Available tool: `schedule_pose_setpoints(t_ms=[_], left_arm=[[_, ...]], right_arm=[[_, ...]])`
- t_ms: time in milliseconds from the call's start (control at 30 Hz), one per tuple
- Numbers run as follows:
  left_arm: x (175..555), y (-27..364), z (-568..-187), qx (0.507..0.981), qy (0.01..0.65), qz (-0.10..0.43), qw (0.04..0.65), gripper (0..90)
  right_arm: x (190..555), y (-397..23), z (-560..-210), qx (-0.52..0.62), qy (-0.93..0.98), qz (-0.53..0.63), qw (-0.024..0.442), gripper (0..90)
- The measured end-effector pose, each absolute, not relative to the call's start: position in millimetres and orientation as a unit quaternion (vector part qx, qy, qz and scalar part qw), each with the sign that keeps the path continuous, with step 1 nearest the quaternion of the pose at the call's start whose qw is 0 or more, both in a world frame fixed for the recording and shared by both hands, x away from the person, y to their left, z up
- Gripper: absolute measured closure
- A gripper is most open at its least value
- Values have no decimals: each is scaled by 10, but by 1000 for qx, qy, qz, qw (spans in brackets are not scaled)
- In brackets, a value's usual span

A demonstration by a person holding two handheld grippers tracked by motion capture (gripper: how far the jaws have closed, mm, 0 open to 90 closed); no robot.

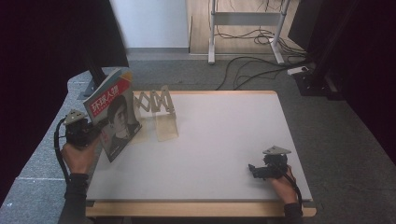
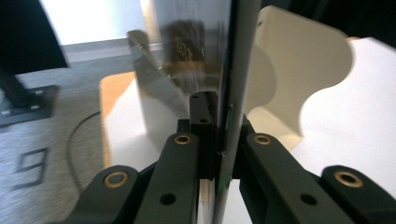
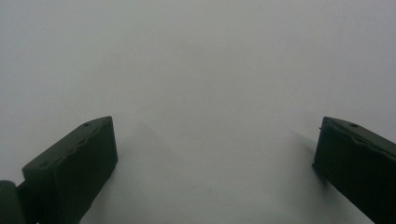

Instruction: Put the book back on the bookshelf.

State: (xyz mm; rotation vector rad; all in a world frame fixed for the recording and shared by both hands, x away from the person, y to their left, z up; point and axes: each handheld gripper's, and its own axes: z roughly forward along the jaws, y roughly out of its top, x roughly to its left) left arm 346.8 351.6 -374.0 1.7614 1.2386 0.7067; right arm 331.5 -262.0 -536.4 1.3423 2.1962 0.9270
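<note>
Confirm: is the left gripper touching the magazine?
Touching. In the left gripper view the left gripper has both jaws closed on the magazine edge, no gap either side.

Claw: the right claw [image 3: 215, 158] has two black jaws coming up from the bottom corners.
Gap: the jaws are far apart, with nothing between them.
Counter: the white counter [image 3: 201, 70] lies past the jaws, flat and bare.
Shadows: a soft dark shadow sits beside each jaw on the counter.
</note>
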Motion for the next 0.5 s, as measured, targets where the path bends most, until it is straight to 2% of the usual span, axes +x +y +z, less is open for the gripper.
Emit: schedule_pose_setpoints(t_ms=[233,400,467,500], left_arm=[[3408,3503,-3821,709,502,265,419,851],[3357,3507,-3749,708,506,243,429,799],[3353,3494,-3723,712,512,241,417,807],[3353,3496,-3722,711,513,240,416,852]], right_arm=[[3316,-2621,-5364,480,786,332,202,0],[3316,-2621,-5365,480,786,332,202,0],[3315,-2620,-5364,481,786,332,201,0],[3316,-2621,-5365,480,786,332,202,0]])
